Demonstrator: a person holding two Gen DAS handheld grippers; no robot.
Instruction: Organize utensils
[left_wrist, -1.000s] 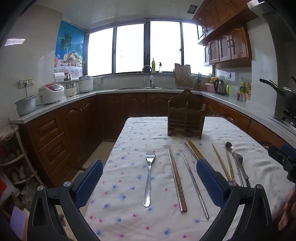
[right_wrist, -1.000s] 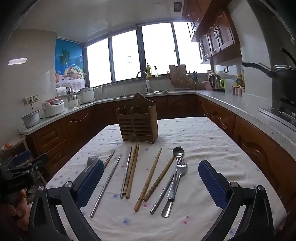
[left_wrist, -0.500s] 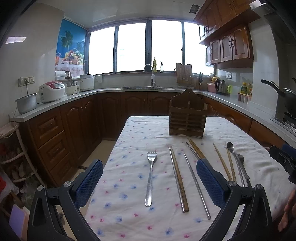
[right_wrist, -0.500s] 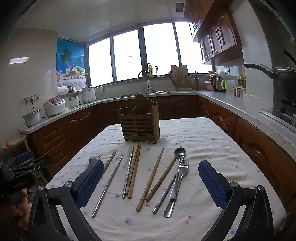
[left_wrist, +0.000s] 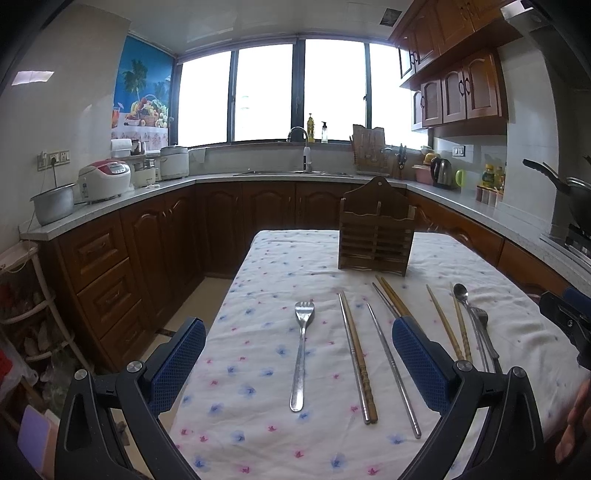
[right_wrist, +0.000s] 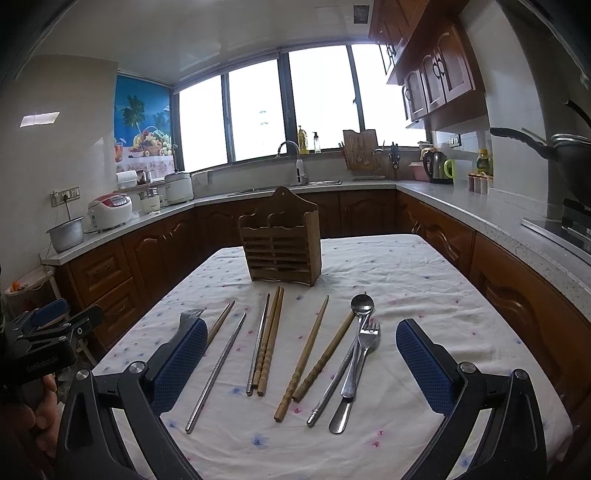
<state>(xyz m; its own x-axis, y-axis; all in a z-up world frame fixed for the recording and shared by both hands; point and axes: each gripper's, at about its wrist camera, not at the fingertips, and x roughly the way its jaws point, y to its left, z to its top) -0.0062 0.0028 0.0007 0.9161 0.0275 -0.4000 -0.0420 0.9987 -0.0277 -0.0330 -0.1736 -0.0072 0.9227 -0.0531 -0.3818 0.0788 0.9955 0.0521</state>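
A wooden utensil holder (left_wrist: 375, 232) (right_wrist: 282, 245) stands upright at the middle of the table. In front of it lie a fork (left_wrist: 302, 349), wooden chopsticks (left_wrist: 360, 354) (right_wrist: 271, 338), steel chopsticks (left_wrist: 393, 369) (right_wrist: 218, 369), a spoon (right_wrist: 345, 350) and a second fork (right_wrist: 360, 363). My left gripper (left_wrist: 299, 365) is open and empty, above the near fork. My right gripper (right_wrist: 301, 365) is open and empty, above the loose chopsticks.
The table carries a white flowered cloth (left_wrist: 266, 417) (right_wrist: 424, 280). Wooden cabinets and a grey counter (left_wrist: 110, 206) run around the room, with rice cookers (left_wrist: 105, 179) at the left and a kettle (right_wrist: 436, 166) at the right. The other gripper shows at each view's edge (right_wrist: 48, 332).
Both grippers have drifted slightly; the view shifts a little. Nothing on the table has moved and both stay open.
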